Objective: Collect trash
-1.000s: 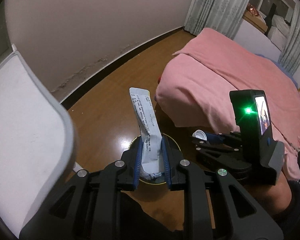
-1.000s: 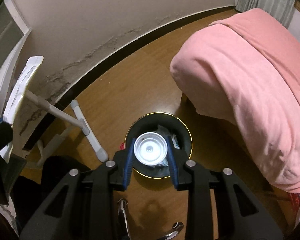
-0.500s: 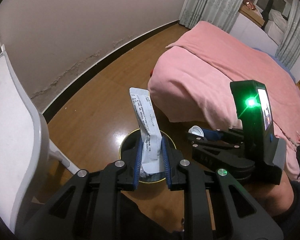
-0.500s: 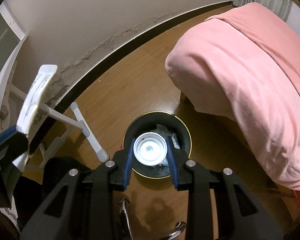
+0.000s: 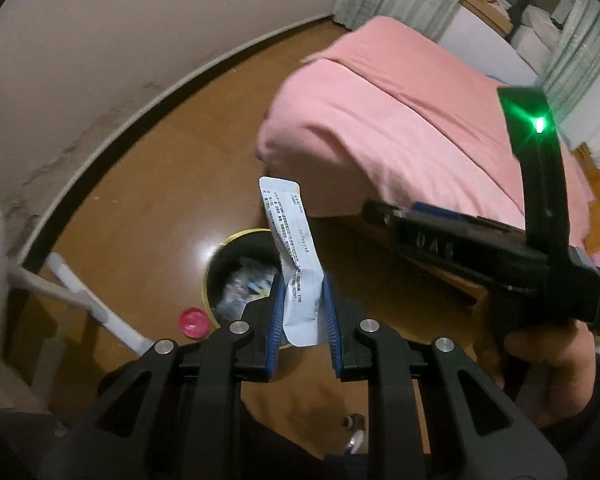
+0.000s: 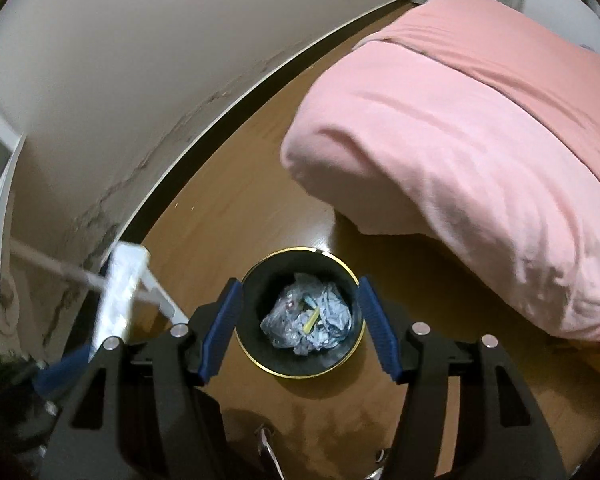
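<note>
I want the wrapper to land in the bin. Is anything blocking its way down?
Nothing visible blocks it. The wrapper is pinched in the left gripper just above the open bin, which holds only crumpled trash.

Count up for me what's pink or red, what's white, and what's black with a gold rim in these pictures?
Pink or red: 2, the bed cover and a small round lid on the floor.
White: 1, the printed packet pinched in the left gripper.
Black with gold rim: 1, the trash bin.
Total: 4
</note>
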Available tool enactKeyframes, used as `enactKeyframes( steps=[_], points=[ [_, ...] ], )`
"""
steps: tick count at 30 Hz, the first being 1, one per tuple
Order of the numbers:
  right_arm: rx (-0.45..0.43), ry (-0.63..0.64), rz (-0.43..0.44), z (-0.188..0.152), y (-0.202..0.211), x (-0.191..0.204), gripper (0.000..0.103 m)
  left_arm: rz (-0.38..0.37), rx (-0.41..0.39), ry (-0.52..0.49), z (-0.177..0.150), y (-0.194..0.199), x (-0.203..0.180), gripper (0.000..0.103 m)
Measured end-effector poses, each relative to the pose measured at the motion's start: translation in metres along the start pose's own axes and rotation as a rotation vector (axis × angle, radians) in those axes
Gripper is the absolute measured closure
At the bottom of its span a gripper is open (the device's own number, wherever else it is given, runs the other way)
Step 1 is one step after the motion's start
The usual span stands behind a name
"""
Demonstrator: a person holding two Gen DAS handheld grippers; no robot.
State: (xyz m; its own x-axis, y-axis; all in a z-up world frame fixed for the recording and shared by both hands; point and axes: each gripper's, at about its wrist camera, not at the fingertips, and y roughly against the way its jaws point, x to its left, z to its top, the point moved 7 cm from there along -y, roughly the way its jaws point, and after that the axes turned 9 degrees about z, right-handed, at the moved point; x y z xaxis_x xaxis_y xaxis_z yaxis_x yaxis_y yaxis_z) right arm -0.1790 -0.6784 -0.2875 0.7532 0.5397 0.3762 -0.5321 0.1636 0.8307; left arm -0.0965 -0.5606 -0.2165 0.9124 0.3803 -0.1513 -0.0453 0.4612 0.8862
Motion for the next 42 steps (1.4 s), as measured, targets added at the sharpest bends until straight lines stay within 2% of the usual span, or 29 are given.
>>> enactKeyframes(
  steps=[7,9,10,11,12,22,26,29,33,37,42],
  points=[
    [-0.03,-0.088,0.002,0.005,0.006,-0.019,0.044,-0.041,0.016,-0.036,0.005,-0.016,-0.015,0.084],
    [-0.028,-0.098,0.005,0.005,0.005,-0.021,0.044,-0.041,0.009,-0.058,0.006,-0.018,-0.018,0.076],
    [-0.027,-0.105,0.007,0.005,0.004,-0.021,0.044,-0.03,0.004,-0.062,0.007,-0.018,-0.017,0.056],
    [-0.026,-0.108,0.009,0.005,0.004,-0.022,0.043,-0.015,-0.003,-0.057,0.008,-0.018,-0.015,0.032],
    [-0.027,-0.11,0.01,0.005,0.005,-0.022,0.043,-0.009,-0.016,-0.047,0.011,-0.017,-0.014,0.027],
    [-0.038,-0.103,0.015,0.004,0.007,-0.017,0.038,0.047,-0.052,-0.041,0.012,-0.001,-0.009,0.016],
    [-0.033,-0.053,0.007,0.003,0.009,-0.004,0.025,0.09,-0.101,-0.05,0.013,0.025,-0.005,0.013],
    [-0.034,0.027,0.006,0.005,0.012,0.019,0.02,0.121,-0.162,-0.044,0.011,0.057,0.005,0.011],
    [-0.065,0.146,0.033,0.01,0.028,0.063,0.018,0.179,-0.245,0.035,-0.002,0.12,0.047,0.009],
    [-0.109,0.314,0.11,0.013,0.053,0.142,0.017,0.318,-0.314,0.153,-0.034,0.188,0.119,0.008],
    [-0.148,0.501,0.249,0.0,0.077,0.253,0.015,0.556,-0.361,0.364,-0.108,0.277,0.232,0.008]
  ],
)
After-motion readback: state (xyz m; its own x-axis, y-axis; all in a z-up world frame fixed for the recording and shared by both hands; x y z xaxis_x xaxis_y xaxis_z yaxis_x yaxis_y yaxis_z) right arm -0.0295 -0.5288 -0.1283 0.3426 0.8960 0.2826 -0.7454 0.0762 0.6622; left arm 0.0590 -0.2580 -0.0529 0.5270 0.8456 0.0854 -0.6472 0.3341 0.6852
